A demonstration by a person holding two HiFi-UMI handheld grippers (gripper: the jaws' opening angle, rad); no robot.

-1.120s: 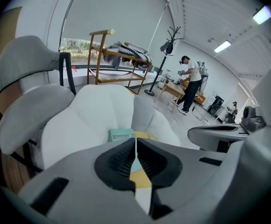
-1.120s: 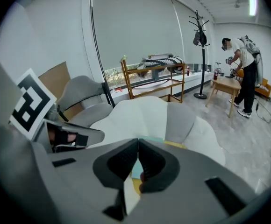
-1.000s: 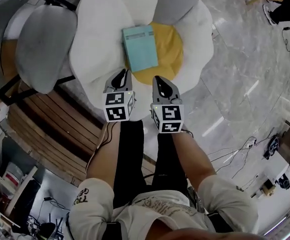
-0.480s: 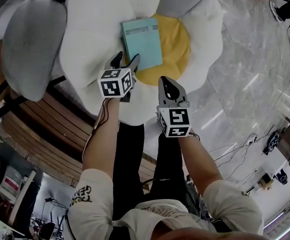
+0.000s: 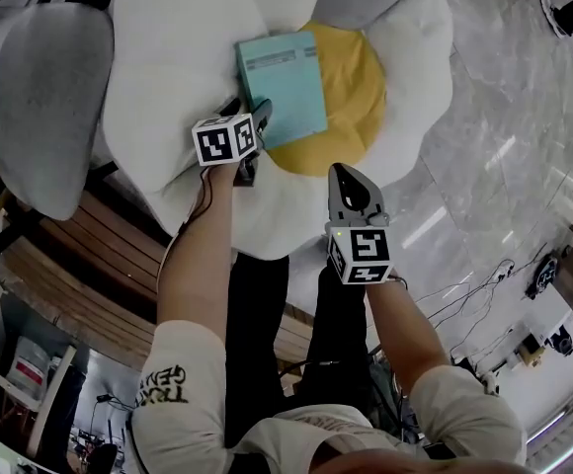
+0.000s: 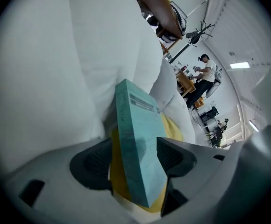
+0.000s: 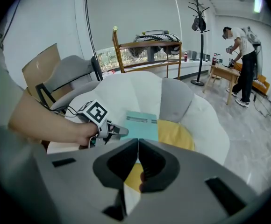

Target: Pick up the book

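A thin, pale teal rectangular book (image 5: 285, 87) lies on the soft surface of a large flower-shaped cushion (image 5: 168, 87) with white and grey petals. Most of it rests on the cushion's round yellow centre (image 5: 351, 87), and its left edge reaches over onto a white petal.

The left gripper (image 5: 252, 113) is at the book's near left corner, its marker cube turned up toward the head camera. In the left gripper view the book (image 6: 140, 148) stands edge-on between the two dark fingers (image 6: 96, 164). One finger presses each cover, so the left gripper (image 6: 135, 158) is clamped on that corner. Yellow fabric shows just beneath the corner.

The right gripper (image 5: 339, 171) hangs nearer the person and to the right, over the near rim of the cushion and well apart from the book. Its own view shows its fingers (image 7: 121, 160) brought fully together with nothing between them. Beyond them lie the book (image 7: 142, 125) and the other gripper.

A grey padded chair (image 5: 40, 97) stands to the left of the cushion, and wooden slats (image 5: 79, 265) lie near left. Pale marble floor (image 5: 504, 117) spreads to the right. Far off in the right gripper view, a person (image 7: 240, 45) stands at a table beside a black coat stand (image 7: 200, 31).
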